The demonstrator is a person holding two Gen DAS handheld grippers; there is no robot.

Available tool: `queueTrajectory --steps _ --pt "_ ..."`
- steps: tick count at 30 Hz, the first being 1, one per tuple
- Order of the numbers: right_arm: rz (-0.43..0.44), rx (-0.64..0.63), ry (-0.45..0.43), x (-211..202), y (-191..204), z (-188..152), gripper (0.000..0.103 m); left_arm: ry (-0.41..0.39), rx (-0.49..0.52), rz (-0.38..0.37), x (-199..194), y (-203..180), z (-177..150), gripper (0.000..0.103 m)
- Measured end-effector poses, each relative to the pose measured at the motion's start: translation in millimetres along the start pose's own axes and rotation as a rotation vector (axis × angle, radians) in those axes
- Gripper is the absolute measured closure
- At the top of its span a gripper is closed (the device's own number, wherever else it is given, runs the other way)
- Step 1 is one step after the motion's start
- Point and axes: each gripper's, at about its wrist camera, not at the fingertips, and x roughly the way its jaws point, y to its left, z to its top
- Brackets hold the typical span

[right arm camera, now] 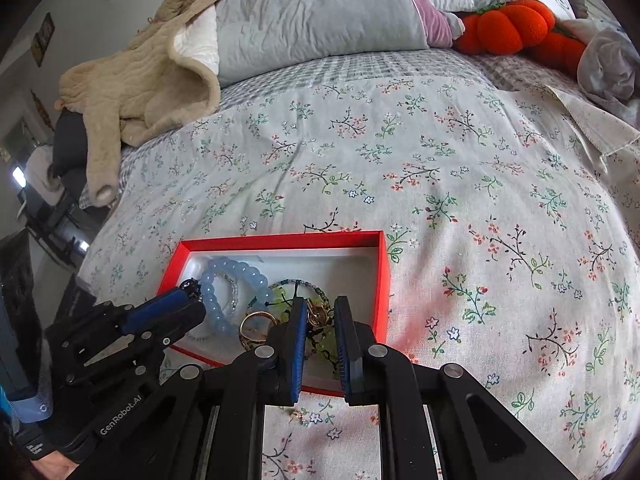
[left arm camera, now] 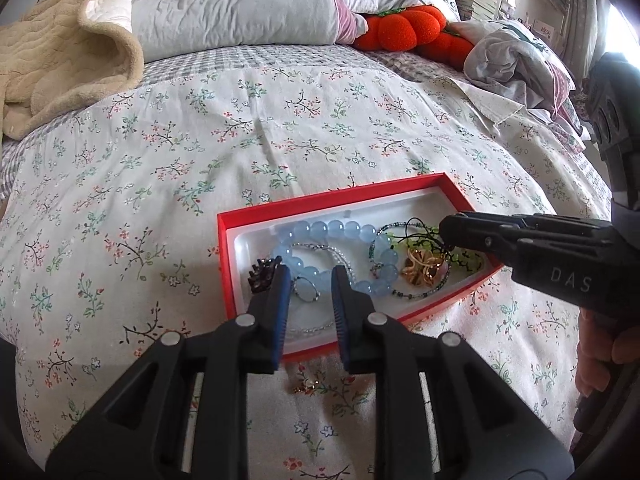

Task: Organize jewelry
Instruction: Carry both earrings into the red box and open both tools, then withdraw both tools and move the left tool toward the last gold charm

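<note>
Jewelry [left arm camera: 384, 264] lies heaped in the red box [left arm camera: 228, 260] on the floral bedspread [left arm camera: 280, 128], box's long axis running left-right. Left gripper [left arm camera: 307, 280] hovers part-open over the blue bead bracelet [left arm camera: 340, 228]; right gripper [right arm camera: 320, 312], narrowly parted, straddles green cord. 1 small gold piece [left arm camera: 306, 386] sits outside, near the front edge.

Jewelry [left arm camera: 352, 256] heaped in red box [left arm camera: 320, 200]

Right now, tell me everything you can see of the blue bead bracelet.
The blue bead bracelet is a closed loop of large, round, translucent pale-blue beads that look like glass or stone. It lies flat in the left half of the red box, on the white liner. A thin clear-bead strand runs inside its loop, and a darker bead bracelet meets it on the right. Neither gripper touches it.
</note>
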Motion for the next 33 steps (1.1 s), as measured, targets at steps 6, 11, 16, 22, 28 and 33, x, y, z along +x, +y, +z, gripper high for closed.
queueTrajectory --steps 6,11,16,22,28,33 --pt "-0.024 -0.005 -0.017 -1 1 1 0.088 -0.011 0.016 0.013 -14 -1 -5 0.052" --pt "-0.053 0.007 -0.012 -4 -1 0 0.086 -0.003 -0.012 0.044 -25 8 -10 0.044" --pt "-0.052 -0.019 -0.023 -17 1 -4 0.085 -0.006 -0.051 0.077 -37 17 -18 0.028" --pt "-0.041 -0.021 -0.021 -33 0 -18 0.08 0.067 -0.112 0.043 -37 22 -34 0.023" --pt "-0.043 -0.06 -0.027 -43 6 -40 0.037 0.097 -0.113 0.076 -38 19 -50 0.022" --pt "-0.058 -0.069 -0.017 -44 6 -54 0.032 0.127 -0.097 0.11 -33 19 -62 0.021"
